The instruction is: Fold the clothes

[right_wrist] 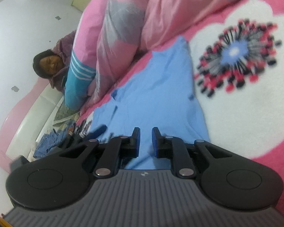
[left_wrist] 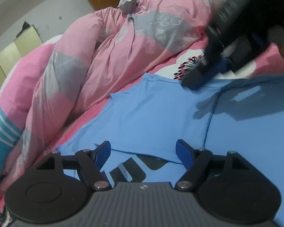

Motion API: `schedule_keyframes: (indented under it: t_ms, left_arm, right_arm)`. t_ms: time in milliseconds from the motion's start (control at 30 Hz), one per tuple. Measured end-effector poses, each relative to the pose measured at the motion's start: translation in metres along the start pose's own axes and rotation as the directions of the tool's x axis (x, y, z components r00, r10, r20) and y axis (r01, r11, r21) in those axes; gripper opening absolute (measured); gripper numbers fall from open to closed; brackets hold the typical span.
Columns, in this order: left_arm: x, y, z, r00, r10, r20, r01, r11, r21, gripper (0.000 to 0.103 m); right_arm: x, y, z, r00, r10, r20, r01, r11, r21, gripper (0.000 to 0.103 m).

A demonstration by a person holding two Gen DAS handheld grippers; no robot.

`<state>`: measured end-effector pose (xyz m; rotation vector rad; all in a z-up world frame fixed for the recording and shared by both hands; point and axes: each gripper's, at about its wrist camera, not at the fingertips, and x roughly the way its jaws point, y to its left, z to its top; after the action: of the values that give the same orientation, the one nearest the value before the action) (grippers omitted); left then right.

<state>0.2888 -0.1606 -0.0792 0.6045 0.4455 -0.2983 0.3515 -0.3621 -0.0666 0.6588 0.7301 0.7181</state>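
Up close in the left wrist view, the left gripper (left_wrist: pixel 143 152) hovers with jaws wide apart over the blue shirt (left_wrist: pixel 151 109) spread on the bed, while in the right wrist view the right gripper (right_wrist: pixel 145 140) shows a narrow gap above the same shirt, beside the pink quilt (right_wrist: pixel 123 28).

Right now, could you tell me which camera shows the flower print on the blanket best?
The right wrist view: the whole flower print lies in sight beside the blue shirt. In the left wrist view the right gripper hides much of it.
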Motion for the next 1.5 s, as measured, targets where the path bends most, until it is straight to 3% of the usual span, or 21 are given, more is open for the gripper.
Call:
schedule_keyframes:
  t_ms: [67,200,333,367,400,533,600,833,933,1033,1100,1167,1233,1367,1500]
  left_arm:
    - [0.001,0.007,-0.002,1.000,-0.028,-0.005,0.028,0.999,-0.045,0.079]
    - [0.004,0.023,-0.007,0.995,-0.093,-0.018,0.090,0.986,-0.143,0.082]
    - [0.008,0.038,-0.014,0.986,-0.167,-0.026,0.156,0.957,-0.245,0.084]
    - [0.009,0.040,-0.015,0.984,-0.178,-0.027,0.165,0.951,-0.260,0.084]
    - [0.008,0.041,-0.016,0.983,-0.184,-0.026,0.170,0.948,-0.268,0.084]
    - [0.007,0.039,-0.016,0.983,-0.181,-0.025,0.168,0.950,-0.264,0.084]
    - [0.006,0.039,-0.016,0.983,-0.183,-0.026,0.169,0.949,-0.267,0.084]
    - [0.008,0.042,-0.016,0.981,-0.191,-0.026,0.177,0.945,-0.276,0.086]
    - [0.008,0.042,-0.016,0.980,-0.195,-0.027,0.180,0.942,-0.282,0.086]
    - [0.008,0.044,-0.016,0.979,-0.202,-0.027,0.186,0.938,-0.293,0.087]
    - [0.009,0.046,-0.017,0.978,-0.207,-0.026,0.190,0.935,-0.301,0.087]
    - [0.010,0.048,-0.018,0.976,-0.214,-0.027,0.195,0.930,-0.312,0.088]
    - [0.010,0.049,-0.018,0.975,-0.219,-0.027,0.199,0.926,-0.322,0.089]
    - [0.011,0.052,-0.019,0.973,-0.228,-0.024,0.207,0.919,-0.336,0.090]
    - [0.011,0.055,-0.021,0.970,-0.242,-0.022,0.218,0.908,-0.357,0.093]
  right_arm:
    - [0.003,0.013,0.017,1.000,-0.028,0.009,0.028,0.999,-0.036,0.014]
    - [0.038,0.037,0.068,0.985,-0.174,0.007,0.172,0.970,-0.174,0.014]
    - [0.088,0.019,0.102,0.957,-0.290,-0.015,0.279,0.933,-0.229,0.011]
    - [0.096,0.007,0.108,0.947,-0.322,-0.012,0.312,0.926,-0.213,0.009]
    - [0.105,-0.006,0.113,0.935,-0.355,-0.011,0.346,0.917,-0.197,0.000]
    - [0.098,-0.032,0.136,0.936,-0.341,0.089,0.346,0.937,-0.045,0.001]
    - [0.090,-0.030,0.141,0.927,-0.358,0.115,0.365,0.930,-0.039,0.004]
    - [0.048,-0.009,0.121,0.959,-0.276,0.066,0.279,0.959,-0.044,0.004]
    - [0.026,-0.003,0.095,0.973,-0.230,-0.025,0.228,0.973,-0.046,0.004]
    - [0.008,0.000,0.068,0.965,-0.237,-0.112,0.232,0.971,-0.057,0.004]
    - [-0.005,-0.011,0.051,0.933,-0.327,-0.148,0.321,0.945,-0.063,0.000]
    - [-0.026,-0.013,0.048,0.924,-0.367,-0.107,0.365,0.930,-0.035,0.003]
    - [-0.036,0.002,0.049,0.918,-0.392,-0.055,0.387,0.918,-0.092,0.005]
    - [-0.016,0.029,0.041,0.947,-0.309,-0.092,0.287,0.938,-0.197,0.005]
    - [-0.004,0.021,0.017,0.934,-0.319,-0.162,0.278,0.931,-0.235,0.001]
